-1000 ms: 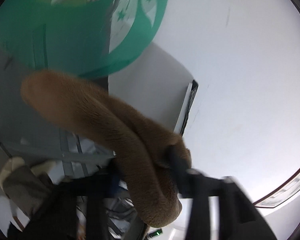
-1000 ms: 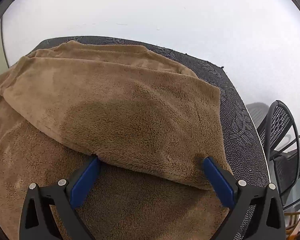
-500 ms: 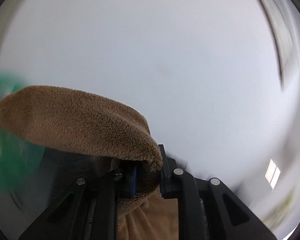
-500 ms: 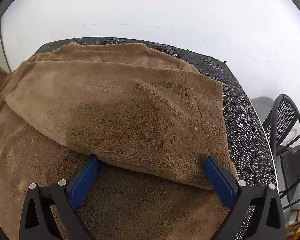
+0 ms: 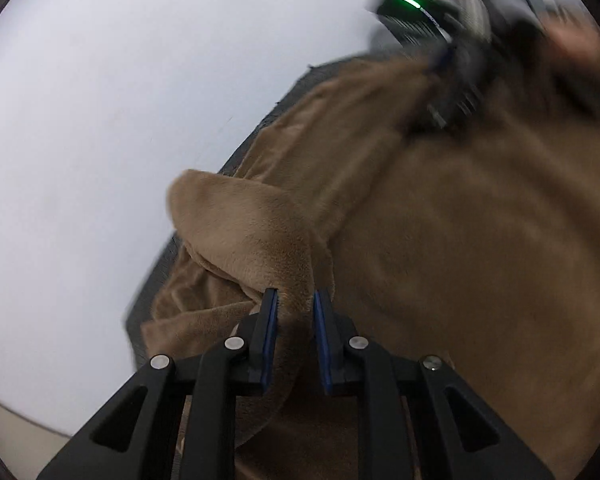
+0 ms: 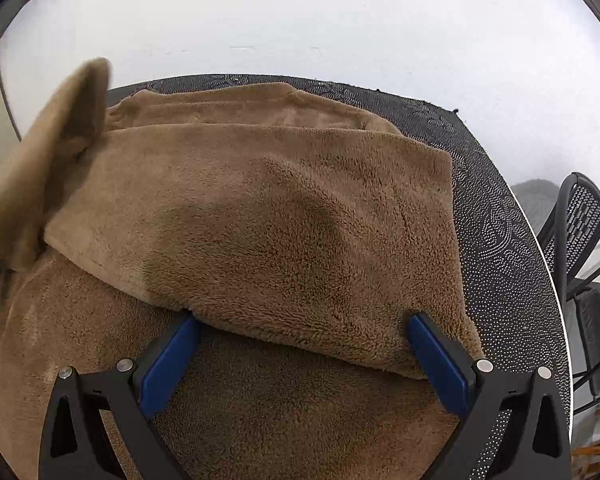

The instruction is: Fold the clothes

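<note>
Since size sets the order, I list the desk [image 6: 496,216] first: dark, dotted, wall behind it. Garment [image 6: 284,216]: brown fleece, spread over most of the desk, one flap already folded across its middle. I judge it soft, limp and light, not slippery; best taken at a hem or sleeve end. Chair [image 6: 580,240]: black mesh, beside the desk. Left gripper [image 5: 294,300]: jaws pinched on a raised sleeve-like end. Right gripper [image 6: 300,320]: jaws spread wide at the flap's near edge, holding nothing.
</note>
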Tool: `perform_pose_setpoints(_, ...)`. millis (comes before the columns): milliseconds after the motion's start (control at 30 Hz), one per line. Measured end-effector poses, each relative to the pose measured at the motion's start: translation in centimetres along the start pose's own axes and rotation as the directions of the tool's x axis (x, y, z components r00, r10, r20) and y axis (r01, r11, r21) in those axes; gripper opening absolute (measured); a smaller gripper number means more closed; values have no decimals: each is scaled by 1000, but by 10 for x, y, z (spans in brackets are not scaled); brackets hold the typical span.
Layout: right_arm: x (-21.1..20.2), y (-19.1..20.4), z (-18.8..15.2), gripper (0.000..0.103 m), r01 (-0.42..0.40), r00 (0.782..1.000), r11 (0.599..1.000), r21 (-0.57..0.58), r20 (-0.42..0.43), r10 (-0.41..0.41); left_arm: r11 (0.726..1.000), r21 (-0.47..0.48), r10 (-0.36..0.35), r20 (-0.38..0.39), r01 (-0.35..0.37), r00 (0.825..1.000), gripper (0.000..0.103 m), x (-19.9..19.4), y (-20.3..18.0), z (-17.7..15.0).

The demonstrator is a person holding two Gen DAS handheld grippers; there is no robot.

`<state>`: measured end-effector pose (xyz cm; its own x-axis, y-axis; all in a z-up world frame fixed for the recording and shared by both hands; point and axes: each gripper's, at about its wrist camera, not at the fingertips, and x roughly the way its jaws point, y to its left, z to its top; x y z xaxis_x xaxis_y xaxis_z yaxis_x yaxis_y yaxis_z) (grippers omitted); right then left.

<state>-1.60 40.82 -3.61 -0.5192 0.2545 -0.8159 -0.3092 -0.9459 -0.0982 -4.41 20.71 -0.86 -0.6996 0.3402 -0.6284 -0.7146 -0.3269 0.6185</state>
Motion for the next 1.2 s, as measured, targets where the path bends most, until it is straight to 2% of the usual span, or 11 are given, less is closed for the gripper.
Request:
perform_pose_setpoints(67,0,0,0,103,-5,1000,1000,4,-1,5,1000,-3,-19,1,19,1000,32,-4,-1,-3)
perform_pose_setpoints(200,1,0,0,103,-10,1000,1000,6,-2,10,987,-148,-68,5,68,998,35,-13,18,-16)
perform_pose_setpoints(300,3,-3,1,103,-25,1000,1000,11,-9,25,935,-343,-87,21,89,996,35,-18,49,-35)
perform_pose_setpoints(433,-4,-5,18,103,-96,994,993,74,-49,100,783,-607,-110,85,138,990,38,-28,88,-71)
perform_pose_setpoints(567,-27,2,56,103,-340,940,917,207,38,340,663,-732,-76,143,157,987,75,-35,113,-102)
perform_pose_setpoints(633,-35,17,82,103,-408,913,888,213,76,401,593,-783,-74,177,186,981,80,-34,121,-118)
perform_pose_setpoints(767,-31,66,125,103,-401,916,907,132,60,396,444,-857,-111,238,262,965,80,-15,130,-143)
perform_pose_setpoints(867,-12,114,147,103,-360,933,932,49,13,359,365,-884,-151,251,290,956,80,-4,132,-156)
perform_pose_setpoints(967,17,154,153,103,-254,967,967,-30,-33,253,344,-891,-166,253,296,953,80,1,131,-160)
perform_pose_setpoints(1067,49,179,149,100,-117,991,987,-108,-79,109,363,-890,-160,234,278,959,81,10,125,-158)
perform_pose_setpoints(1200,57,178,135,71,-51,997,987,-155,-61,42,366,-893,-177,207,260,962,81,21,120,-158)
